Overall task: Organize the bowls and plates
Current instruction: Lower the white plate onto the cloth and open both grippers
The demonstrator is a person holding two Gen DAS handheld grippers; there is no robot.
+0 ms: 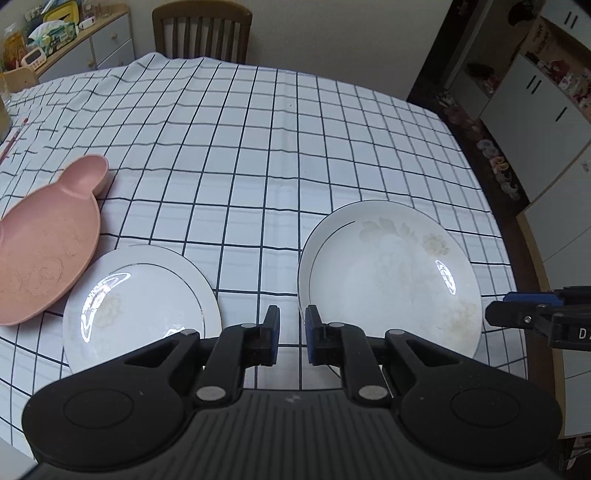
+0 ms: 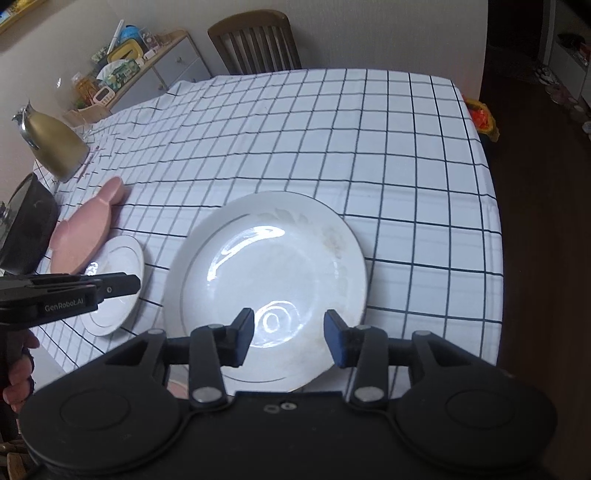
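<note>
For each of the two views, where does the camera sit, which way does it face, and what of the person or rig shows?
Left wrist: on the left gripper, looking down along its nearly closed, empty fingers at the checked tablecloth; the right gripper's tip enters at right.
Right wrist: on the right gripper, looking down over the large white plate, fingers apart and empty; the left gripper and a hand show at left.
Shared: large white plate, small white plate, pink dish, wooden chair.
</note>
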